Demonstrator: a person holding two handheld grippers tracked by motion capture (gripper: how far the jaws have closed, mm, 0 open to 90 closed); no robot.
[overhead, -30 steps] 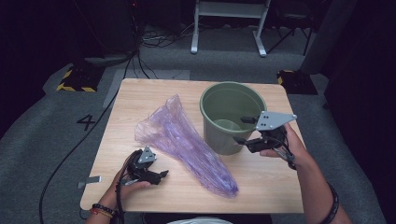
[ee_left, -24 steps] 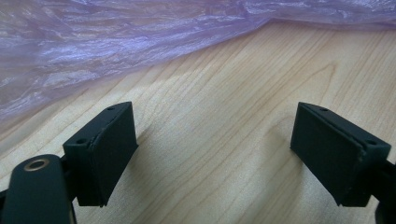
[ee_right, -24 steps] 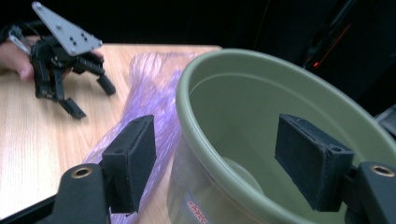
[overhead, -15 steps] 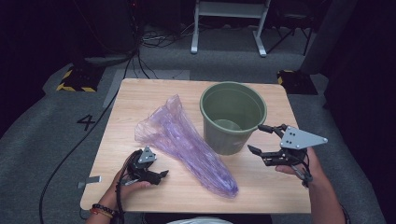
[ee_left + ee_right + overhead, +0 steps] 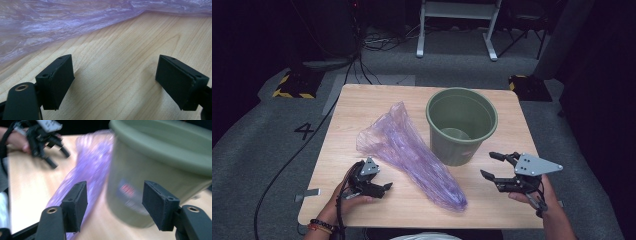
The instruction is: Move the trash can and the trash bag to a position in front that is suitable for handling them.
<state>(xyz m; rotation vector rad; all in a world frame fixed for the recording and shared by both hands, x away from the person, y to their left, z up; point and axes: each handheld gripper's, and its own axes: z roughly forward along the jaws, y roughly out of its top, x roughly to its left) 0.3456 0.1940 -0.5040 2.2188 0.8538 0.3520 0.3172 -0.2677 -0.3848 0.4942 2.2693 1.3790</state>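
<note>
A black numeral "4" (image 5: pixel 305 131) is marked on the grey carpet left of the light wooden square table (image 5: pixel 362 107). The one round olive-green plastic bucket (image 5: pixel 461 125) bears a small red and dark sticker (image 5: pixel 126 190) on its wall, too blurred to read. One crumpled translucent purple plastic bag (image 5: pixel 412 155) lies flat on the table just left of the bucket, running from mid-table toward the near edge. There are two grippers. The left gripper (image 5: pixel 384 188) rests low at the near left, jaws spread over bare wood with the bag's edge just beyond them. The right gripper (image 5: pixel 493 165), near the bucket's right front, has its jaws apart with nothing between them; they have just been closing somewhat
</note>
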